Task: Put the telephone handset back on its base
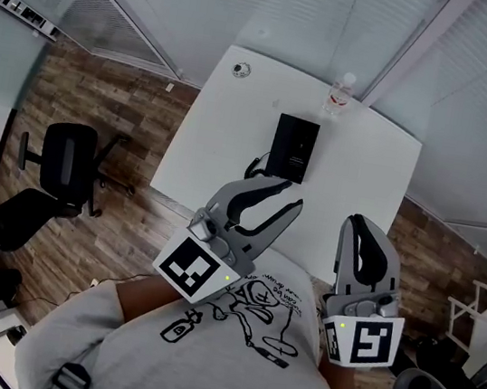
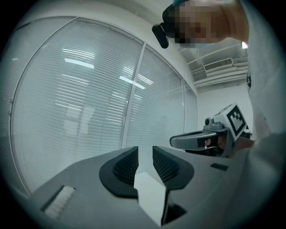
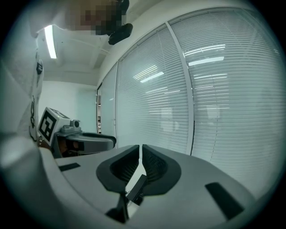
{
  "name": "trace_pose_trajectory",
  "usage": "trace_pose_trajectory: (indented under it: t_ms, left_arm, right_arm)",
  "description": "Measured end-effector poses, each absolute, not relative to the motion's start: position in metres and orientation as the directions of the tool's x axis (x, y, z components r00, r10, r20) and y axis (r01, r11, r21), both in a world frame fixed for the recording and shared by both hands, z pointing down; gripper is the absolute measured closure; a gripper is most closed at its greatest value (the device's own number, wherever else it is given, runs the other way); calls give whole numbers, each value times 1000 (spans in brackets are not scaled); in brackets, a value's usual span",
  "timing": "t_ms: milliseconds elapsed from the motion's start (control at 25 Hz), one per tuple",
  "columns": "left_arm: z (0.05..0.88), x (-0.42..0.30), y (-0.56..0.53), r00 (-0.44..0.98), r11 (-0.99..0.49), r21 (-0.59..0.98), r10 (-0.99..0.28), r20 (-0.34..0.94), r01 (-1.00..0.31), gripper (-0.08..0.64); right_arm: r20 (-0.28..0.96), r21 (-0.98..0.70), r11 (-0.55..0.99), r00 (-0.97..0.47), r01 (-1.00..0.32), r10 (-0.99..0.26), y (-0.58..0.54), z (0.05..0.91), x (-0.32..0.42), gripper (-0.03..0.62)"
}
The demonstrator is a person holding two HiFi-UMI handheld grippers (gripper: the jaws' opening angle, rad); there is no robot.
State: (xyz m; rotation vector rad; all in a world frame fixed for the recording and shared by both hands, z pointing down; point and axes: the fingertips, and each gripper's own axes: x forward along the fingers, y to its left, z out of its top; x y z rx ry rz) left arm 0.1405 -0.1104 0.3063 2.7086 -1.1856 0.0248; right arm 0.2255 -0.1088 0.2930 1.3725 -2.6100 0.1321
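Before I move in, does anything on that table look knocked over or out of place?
Nothing stands out. The black telephone lies square on the white table, and the water bottle stands upright at its far edge. Whether the handset is seated is too small to tell.

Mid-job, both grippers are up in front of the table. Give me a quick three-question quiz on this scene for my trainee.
1. True or false: the left gripper is holding the black telephone that lies on the white table.
2. What stands beyond the telephone, near the table's far edge? A) a clear plastic bottle B) a red mug C) a desk lamp
3. Fill in: the ___ gripper's jaws are shut together.

Key:
1. False. Its jaws stand apart with nothing between them.
2. A.
3. The right gripper.
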Motion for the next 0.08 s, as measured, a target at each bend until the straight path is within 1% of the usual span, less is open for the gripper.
trace_pose_trajectory:
  t_ms: [80]
  left_arm:
    - [307, 141, -110, 683, -666, 162, -724, 91, -728, 460]
  right_arm:
    - [210, 11, 569, -554, -822, -805, -107, 293, 225, 572]
